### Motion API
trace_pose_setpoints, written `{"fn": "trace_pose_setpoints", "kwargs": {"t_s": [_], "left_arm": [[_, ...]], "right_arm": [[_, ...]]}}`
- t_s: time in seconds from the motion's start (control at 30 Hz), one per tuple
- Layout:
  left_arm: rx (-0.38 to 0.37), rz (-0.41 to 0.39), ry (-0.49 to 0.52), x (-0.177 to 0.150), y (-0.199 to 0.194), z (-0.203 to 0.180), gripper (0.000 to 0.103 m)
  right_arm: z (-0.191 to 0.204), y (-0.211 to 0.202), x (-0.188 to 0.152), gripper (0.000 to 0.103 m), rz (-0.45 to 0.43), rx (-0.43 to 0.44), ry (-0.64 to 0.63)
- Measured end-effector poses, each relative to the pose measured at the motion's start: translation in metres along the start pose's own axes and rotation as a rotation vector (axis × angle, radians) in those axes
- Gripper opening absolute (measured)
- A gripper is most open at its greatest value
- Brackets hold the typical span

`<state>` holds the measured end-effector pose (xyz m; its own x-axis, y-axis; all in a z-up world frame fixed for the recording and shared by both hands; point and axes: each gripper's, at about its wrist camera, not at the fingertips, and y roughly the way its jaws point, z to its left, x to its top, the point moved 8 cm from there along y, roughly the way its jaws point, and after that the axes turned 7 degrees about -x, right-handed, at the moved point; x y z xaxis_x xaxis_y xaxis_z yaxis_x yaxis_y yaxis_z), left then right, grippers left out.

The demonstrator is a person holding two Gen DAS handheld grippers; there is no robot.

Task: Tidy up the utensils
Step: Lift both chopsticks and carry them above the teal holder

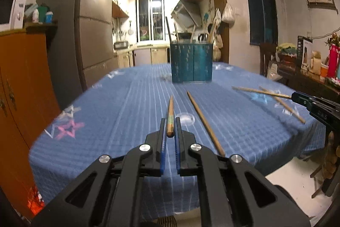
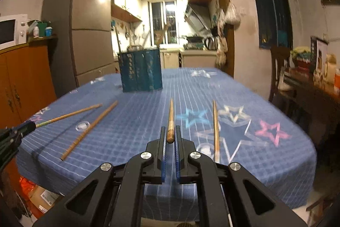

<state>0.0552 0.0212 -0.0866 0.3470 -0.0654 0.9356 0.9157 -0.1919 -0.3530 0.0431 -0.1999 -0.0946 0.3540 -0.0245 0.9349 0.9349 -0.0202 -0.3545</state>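
My left gripper (image 1: 170,120) is shut on the near end of a wooden chopstick (image 1: 170,109), held above the blue tablecloth (image 1: 119,112). A second chopstick (image 1: 205,122) lies on the cloth just to its right. My right gripper (image 2: 170,129) is likewise shut on a chopstick (image 2: 170,116), with a loose one (image 2: 216,131) lying to its right. Each view shows the other gripper at its edge, the right gripper (image 1: 294,96) and the left gripper (image 2: 31,126), each holding its stick. A teal utensil holder (image 1: 191,61) (image 2: 140,70) with several utensils stands at the table's far side.
Small clear discs (image 1: 186,118) (image 2: 81,126) lie on the cloth. An orange cabinet (image 1: 23,82) and a fridge (image 2: 91,20) stand to the left. A cluttered dark side table (image 2: 314,88) and a chair (image 2: 278,69) are to the right. The kitchen doorway lies beyond.
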Motion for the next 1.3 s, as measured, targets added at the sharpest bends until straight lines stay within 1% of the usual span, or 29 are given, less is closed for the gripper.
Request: {"fn": "trace_pose_setpoints", "kwargs": {"t_s": [0.1,0.3,0.43,0.5,0.6,0.67,0.73,0.83,1.03,1.3], "left_arm": [[-0.010,-0.039,0.005,0.023,-0.010,0.004,0.005],[-0.055,-0.069,-0.048,0.070,-0.017,0.012,0.005],[-0.066,-0.096,-0.045,0.105,-0.022,0.015,0.005],[-0.064,-0.103,-0.033,0.126,-0.021,0.016,0.005],[-0.081,-0.090,-0.030,0.147,-0.014,0.016,0.005],[-0.089,-0.076,-0.035,0.155,-0.006,0.018,0.005],[-0.100,-0.043,-0.060,0.160,0.004,0.021,0.005],[-0.115,-0.020,-0.088,0.162,0.011,0.024,0.005],[-0.121,-0.028,-0.068,0.169,0.014,0.019,0.005],[-0.123,-0.031,-0.026,0.182,0.020,0.010,0.005]], "right_arm": [[-0.002,-0.012,0.021,0.008,-0.025,0.016,-0.006],[-0.007,-0.028,0.067,0.008,-0.075,0.040,-0.023],[-0.004,-0.037,0.104,0.008,-0.128,0.055,-0.068],[0.001,-0.037,0.119,0.008,-0.137,0.069,-0.095],[0.006,-0.031,0.143,0.008,-0.136,0.099,-0.122],[0.009,-0.024,0.152,0.008,-0.123,0.116,-0.119],[0.010,-0.017,0.161,0.008,-0.104,0.132,-0.107],[0.012,-0.013,0.172,0.008,-0.085,0.163,-0.090],[0.018,-0.011,0.189,0.008,-0.073,0.189,-0.098],[0.027,-0.015,0.201,0.008,-0.074,0.198,-0.113]]}}
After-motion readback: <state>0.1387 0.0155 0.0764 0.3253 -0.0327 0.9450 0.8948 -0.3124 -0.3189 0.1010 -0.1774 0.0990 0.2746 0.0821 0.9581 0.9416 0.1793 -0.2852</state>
